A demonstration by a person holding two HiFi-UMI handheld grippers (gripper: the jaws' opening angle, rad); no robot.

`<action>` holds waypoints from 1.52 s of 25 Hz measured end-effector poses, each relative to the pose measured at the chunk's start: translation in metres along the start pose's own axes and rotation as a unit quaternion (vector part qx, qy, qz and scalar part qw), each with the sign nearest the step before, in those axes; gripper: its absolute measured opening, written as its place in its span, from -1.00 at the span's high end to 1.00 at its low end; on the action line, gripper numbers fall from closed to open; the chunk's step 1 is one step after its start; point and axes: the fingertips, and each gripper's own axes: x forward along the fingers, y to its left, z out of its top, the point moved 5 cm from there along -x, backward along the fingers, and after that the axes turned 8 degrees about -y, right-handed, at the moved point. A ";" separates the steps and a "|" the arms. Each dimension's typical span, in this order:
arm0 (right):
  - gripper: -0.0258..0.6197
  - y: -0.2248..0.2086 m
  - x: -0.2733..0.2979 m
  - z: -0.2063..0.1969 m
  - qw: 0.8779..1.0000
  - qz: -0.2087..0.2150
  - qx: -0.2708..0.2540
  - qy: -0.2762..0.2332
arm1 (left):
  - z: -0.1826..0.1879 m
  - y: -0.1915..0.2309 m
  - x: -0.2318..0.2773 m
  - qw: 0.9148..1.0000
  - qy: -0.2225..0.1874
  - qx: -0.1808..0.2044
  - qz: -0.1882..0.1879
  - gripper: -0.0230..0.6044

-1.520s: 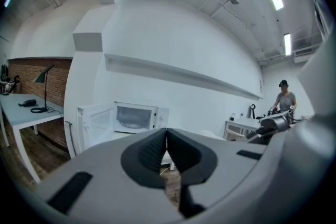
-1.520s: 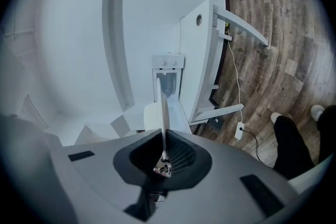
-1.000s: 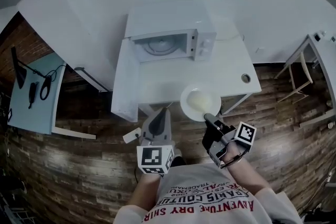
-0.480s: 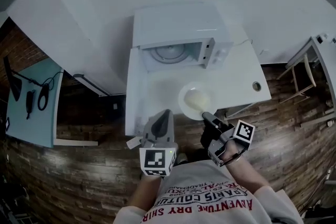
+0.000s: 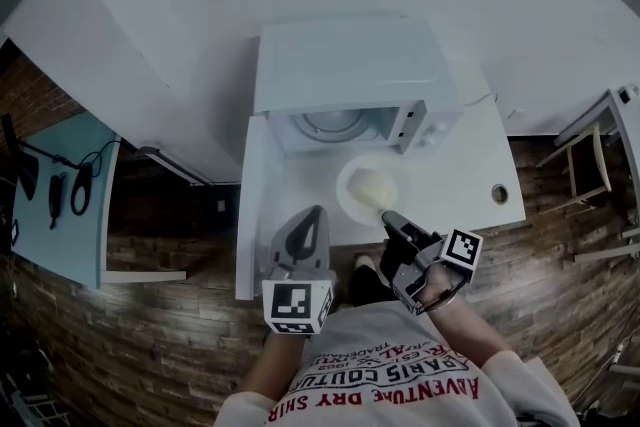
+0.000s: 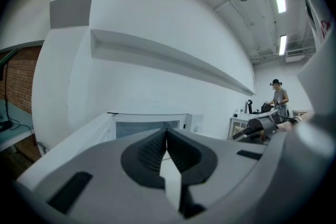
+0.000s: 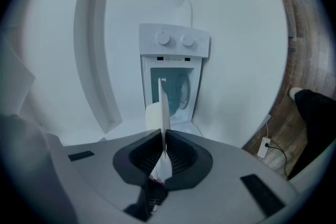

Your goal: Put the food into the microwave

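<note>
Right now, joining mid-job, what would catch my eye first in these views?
The white microwave at the back of the table has its door swung wide to the left, showing the turntable. Just in front of the opening, the right gripper is clamped on the rim of a plate carrying pale food. The left gripper is shut and empty beside it.
</note>
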 end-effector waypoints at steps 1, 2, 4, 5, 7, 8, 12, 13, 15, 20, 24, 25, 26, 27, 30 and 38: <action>0.84 0.002 0.007 0.005 1.000 0.000 -0.006 0.006 | 0.001 0.002 0.008 1.000 0.001 0.000 0.003 0.91; 0.84 0.004 0.014 0.011 1.000 0.001 -0.011 0.011 | 0.002 0.004 0.016 1.000 0.001 0.001 0.005 0.91; 0.84 0.008 0.026 0.022 1.000 0.003 -0.014 0.021 | 0.004 0.008 0.033 1.000 0.001 0.003 0.013 0.91; 0.84 0.009 0.033 0.028 1.000 0.003 -0.014 0.026 | 0.004 0.010 0.040 1.000 0.002 0.003 0.018 0.91; 0.84 0.009 0.045 0.038 0.999 0.000 -0.014 0.035 | 0.003 0.015 0.055 1.000 0.005 0.002 0.030 0.91; 0.84 0.008 0.050 0.042 0.999 -0.003 -0.014 0.040 | 0.001 0.016 0.061 0.999 0.007 0.001 0.036 0.91; 0.84 0.010 0.069 0.058 0.998 -0.009 -0.019 0.056 | -0.002 0.022 0.085 0.998 0.010 -0.006 0.059 0.91; 0.84 0.010 0.073 0.062 0.998 -0.010 -0.021 0.061 | -0.004 0.024 0.090 0.998 0.012 -0.008 0.065 0.91; 0.84 0.008 0.081 0.067 0.997 -0.011 -0.020 0.069 | -0.009 0.026 0.098 0.997 0.017 -0.011 0.073 0.91; 0.84 0.003 0.103 0.076 0.998 -0.010 -0.011 0.068 | -0.017 0.030 0.118 0.997 0.024 -0.010 0.070 0.91; 0.84 -0.008 0.115 0.074 0.999 -0.018 0.002 0.049 | -0.033 0.038 0.126 0.997 0.035 -0.004 0.066 0.91; 0.84 -0.011 0.117 0.072 0.999 -0.021 0.007 0.043 | -0.037 0.040 0.128 0.997 0.039 -0.008 0.064 0.91; 0.84 -0.014 0.119 0.071 0.999 -0.023 0.011 0.037 | -0.040 0.042 0.129 0.997 0.041 -0.012 0.061 0.91; 0.84 -0.017 0.122 0.070 0.999 -0.023 0.014 0.032 | -0.041 0.044 0.130 0.997 0.042 -0.014 0.058 0.91; 0.84 -0.025 0.132 0.071 1.000 -0.021 0.016 0.012 | -0.044 0.049 0.132 0.997 0.042 -0.013 0.055 0.91; 0.84 -0.047 0.172 0.089 0.999 -0.029 0.011 -0.022 | -0.071 0.054 0.133 0.996 0.065 -0.037 0.046 0.91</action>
